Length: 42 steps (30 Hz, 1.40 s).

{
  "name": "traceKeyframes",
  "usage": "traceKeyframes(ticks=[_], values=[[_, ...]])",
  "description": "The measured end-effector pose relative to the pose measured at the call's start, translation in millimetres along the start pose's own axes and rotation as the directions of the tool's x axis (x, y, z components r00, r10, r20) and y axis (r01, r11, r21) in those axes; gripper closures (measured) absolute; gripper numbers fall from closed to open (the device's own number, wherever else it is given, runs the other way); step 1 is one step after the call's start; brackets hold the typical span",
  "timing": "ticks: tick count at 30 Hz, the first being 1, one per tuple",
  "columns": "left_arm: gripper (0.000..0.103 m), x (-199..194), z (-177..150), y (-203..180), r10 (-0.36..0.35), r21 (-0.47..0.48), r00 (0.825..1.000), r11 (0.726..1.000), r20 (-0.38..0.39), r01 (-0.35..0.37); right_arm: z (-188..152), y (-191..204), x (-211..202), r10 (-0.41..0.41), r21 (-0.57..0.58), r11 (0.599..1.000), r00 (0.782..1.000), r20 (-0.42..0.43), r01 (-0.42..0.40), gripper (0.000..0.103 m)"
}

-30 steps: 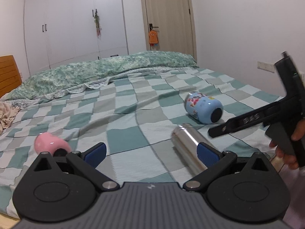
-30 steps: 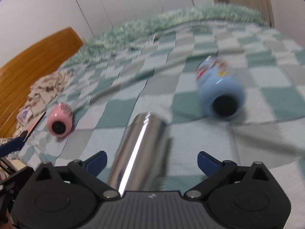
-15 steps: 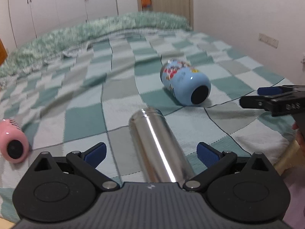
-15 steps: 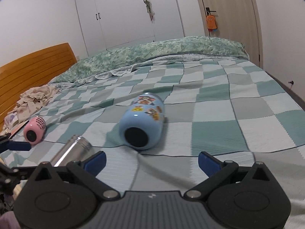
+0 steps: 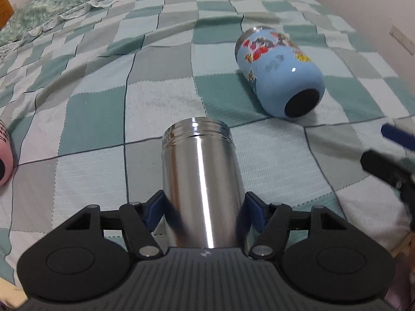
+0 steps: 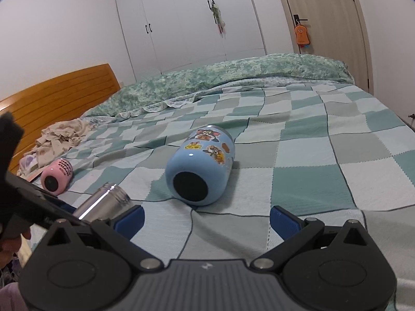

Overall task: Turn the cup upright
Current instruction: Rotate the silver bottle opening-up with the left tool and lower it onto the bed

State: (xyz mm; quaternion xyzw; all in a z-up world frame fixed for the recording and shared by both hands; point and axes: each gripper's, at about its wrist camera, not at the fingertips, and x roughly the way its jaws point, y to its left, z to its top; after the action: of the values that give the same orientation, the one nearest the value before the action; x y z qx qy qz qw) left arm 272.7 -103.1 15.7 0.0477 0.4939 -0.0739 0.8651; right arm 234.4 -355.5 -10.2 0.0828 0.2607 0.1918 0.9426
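Observation:
A steel cup lies on its side on the checkered bedspread, its threaded mouth pointing away from me. My left gripper is shut on the steel cup near its base, blue pads against both sides. The cup also shows in the right wrist view. A light blue cartoon cup lies on its side further right, dark base toward me; it also shows in the right wrist view. My right gripper is open and empty, short of the blue cup.
A pink cup lies on its side at the left, also at the left edge of the left wrist view. Crumpled cloth lies by the wooden headboard. A folded quilt lies across the far end of the bed.
My left gripper has moved forward and down over the steel cup and shut on it. My right gripper has held roughly steady, facing the blue cup.

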Motion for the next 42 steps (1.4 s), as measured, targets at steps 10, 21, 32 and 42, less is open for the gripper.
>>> traceKeyframes(ticks=[10, 21, 32, 42], values=[[0.037, -39.7, -21.5, 11.3, -0.032, -0.033, 0.989, 0.999, 0.147, 0.037, -29.3, 16.4, -26.2, -0.035, 0.004, 0.999, 0.995, 0.096, 0.035, 0.0], [0.039, -94.7, -38.5, 18.0, -0.063, -0.001, 0.921, 0.998, 0.383, 0.069, -46.8, 24.3, -53.9, -0.074, 0.002, 0.997, 0.971, 0.228, 0.075, 0.0], [0.039, -68.1, -2.9, -25.5, -0.11, 0.042, 0.834, 0.994, 0.541, 0.104, -46.7, 28.3, -62.3, -0.128, -0.004, 0.991, 0.934, 0.334, 0.137, 0.0], [0.038, -16.7, -9.7, -55.1, -0.056, 0.11, 0.83, 0.994, 0.555, -0.007, -47.0, 17.9, -66.3, -0.153, 0.019, 0.988, 0.924, 0.35, 0.156, 0.0]])
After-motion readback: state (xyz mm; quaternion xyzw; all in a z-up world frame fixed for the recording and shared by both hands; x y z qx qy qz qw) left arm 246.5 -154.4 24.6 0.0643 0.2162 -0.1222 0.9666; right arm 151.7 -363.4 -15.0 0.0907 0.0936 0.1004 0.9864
